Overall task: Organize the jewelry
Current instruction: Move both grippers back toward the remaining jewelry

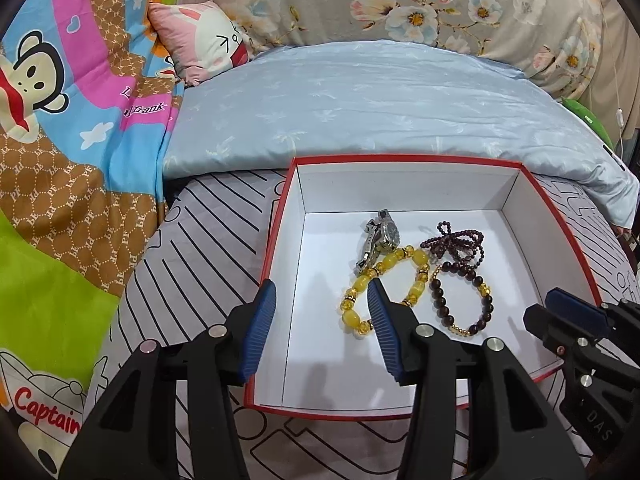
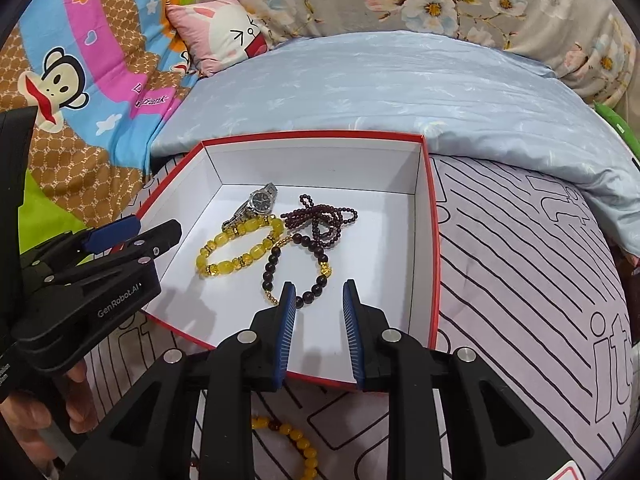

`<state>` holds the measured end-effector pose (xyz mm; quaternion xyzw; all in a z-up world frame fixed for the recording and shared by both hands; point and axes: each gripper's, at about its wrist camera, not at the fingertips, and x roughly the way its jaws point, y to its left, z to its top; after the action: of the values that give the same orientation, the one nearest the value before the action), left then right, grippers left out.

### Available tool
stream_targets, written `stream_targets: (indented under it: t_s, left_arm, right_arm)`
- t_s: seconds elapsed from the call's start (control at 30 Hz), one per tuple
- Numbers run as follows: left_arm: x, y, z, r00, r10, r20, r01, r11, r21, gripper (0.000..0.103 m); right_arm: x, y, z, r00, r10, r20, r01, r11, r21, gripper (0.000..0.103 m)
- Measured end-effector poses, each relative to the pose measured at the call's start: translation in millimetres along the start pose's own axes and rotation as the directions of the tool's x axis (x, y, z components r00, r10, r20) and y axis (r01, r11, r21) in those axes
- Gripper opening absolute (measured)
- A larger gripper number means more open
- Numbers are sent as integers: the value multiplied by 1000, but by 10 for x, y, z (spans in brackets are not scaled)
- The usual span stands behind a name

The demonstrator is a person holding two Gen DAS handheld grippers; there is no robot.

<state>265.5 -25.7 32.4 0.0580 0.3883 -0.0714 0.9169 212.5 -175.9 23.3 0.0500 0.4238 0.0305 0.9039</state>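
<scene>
From my left wrist camera I see the left gripper (image 1: 322, 294) with its blue ribbed pads spread wide and nothing between them; one finger hangs over the box's left wall, the other over the box floor. The shallow white cardboard box with the red rim (image 1: 408, 159) sits on a bedsheet printed with black lines (image 1: 208, 216).

Inside the box lie four pieces, gathered toward the middle and right. A silver metal wristwatch with a dark dial (image 1: 385, 234) lies farthest back. Just in front of it, and touching its band, is a chunky yellow bead bracelet with gold spacers (image 1: 416, 258). Beside that to the right lies a dark brown round-bead bracelet with gold accents (image 1: 486, 300), and behind it a bunched strand of small dark red beads (image 1: 460, 242).

In the right wrist view, the right gripper (image 2: 319, 288) is also parted, holding nothing, its tips over the near part of the box floor close to the dark brown bracelet. Below its fingers, outside the box on the sheet, lies a string of yellow-orange beads (image 2: 298, 438); most of it is hidden by the gripper body, so I cannot tell whether it is a bracelet or a necklace.

Behind the box are a pale blue quilt (image 1: 380, 96), a cartoon-monkey blanket (image 1: 60, 92) and a pink rabbit cushion (image 1: 200, 36).
</scene>
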Motion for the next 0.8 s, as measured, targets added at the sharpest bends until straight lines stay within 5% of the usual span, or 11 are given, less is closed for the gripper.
stream_targets:
  t_s: [0.37, 0.8]
  left_arm:
    - [-449, 125, 28, 997, -54, 52, 57, 997, -61, 57]
    - [-1035, 351, -718, 998, -60, 6, 60, 991, -116, 60]
  right_arm:
    - [-562, 13, -19, 997, 30, 66, -31, 999, 11, 23]
    - [-1092, 45, -773, 998, 48, 33, -50, 998, 33, 24]
